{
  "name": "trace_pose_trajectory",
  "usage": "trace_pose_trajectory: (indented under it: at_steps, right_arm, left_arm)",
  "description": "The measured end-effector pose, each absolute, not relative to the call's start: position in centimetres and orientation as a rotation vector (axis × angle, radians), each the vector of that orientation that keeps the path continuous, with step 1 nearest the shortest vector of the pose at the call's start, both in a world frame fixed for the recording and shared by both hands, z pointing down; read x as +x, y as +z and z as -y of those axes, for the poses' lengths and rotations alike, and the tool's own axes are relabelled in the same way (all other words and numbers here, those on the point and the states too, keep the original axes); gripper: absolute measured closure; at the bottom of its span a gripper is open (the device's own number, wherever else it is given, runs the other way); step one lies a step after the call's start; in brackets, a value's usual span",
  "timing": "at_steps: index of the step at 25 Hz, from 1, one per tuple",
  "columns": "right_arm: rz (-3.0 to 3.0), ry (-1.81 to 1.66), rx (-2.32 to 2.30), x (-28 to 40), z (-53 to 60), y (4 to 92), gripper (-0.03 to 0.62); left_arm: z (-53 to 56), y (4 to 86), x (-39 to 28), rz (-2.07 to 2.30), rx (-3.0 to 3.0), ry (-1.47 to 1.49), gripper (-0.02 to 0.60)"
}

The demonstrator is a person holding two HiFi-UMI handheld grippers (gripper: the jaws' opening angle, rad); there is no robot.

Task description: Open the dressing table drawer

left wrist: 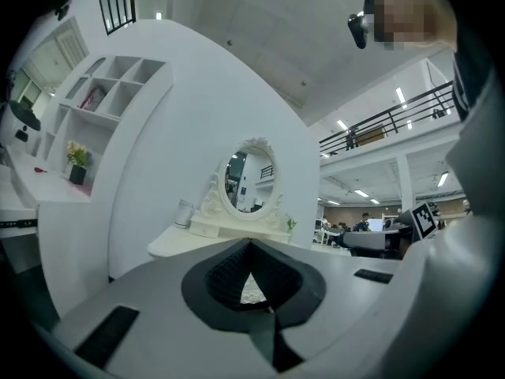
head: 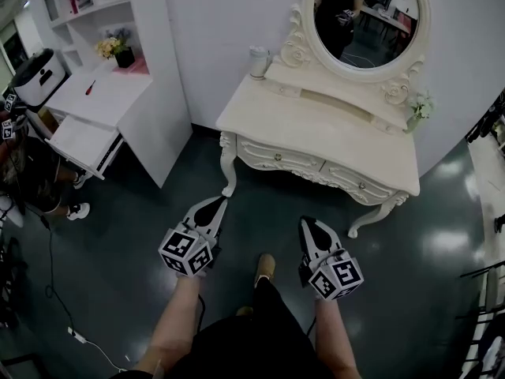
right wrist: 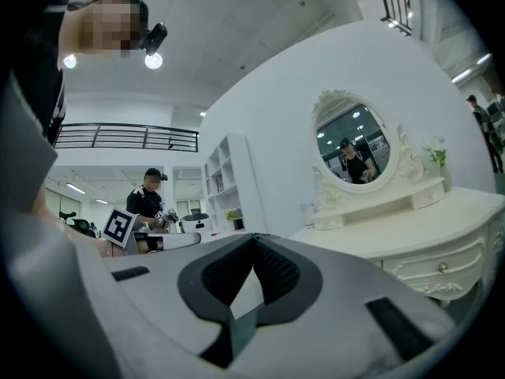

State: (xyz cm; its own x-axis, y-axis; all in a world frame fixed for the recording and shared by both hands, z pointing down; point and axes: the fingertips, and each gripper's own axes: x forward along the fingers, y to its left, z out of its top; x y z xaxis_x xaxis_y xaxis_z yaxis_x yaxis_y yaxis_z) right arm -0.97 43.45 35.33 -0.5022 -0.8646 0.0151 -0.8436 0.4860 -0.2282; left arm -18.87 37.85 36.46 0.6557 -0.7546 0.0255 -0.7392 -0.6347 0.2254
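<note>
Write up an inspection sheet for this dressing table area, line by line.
Surface: dressing table top, bare in the middle.
Job's things: left drawer and right drawer, as the head view shows them, both shut and untouched.
Clutter: white cup and small plant at the top's back corners.
Grippers: left gripper and right gripper shut, empty, short of the table.
Cables: cable on the floor at left.
Surroundings: oval mirror, white desk with shelves, dark glossy floor.
</note>
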Motion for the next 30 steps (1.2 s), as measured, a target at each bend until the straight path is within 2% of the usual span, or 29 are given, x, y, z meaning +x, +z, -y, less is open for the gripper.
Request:
trace_pose_trajectory:
  at_steps: [8,30]
  right_arm:
    - [-2.665,-0.307,-1.42,-1.3,-35.9,34.9,0.589]
    - [-2.707,-0.356,-1.381,4.8,-20.9,35.8,0.588]
  left_arm:
    - [-31.6,36.7,-19.3,1.286,2.615,-0.092,0.581]
    - [-16.8,37.3,-11.4,1.26,2.603,-0.059,0.581]
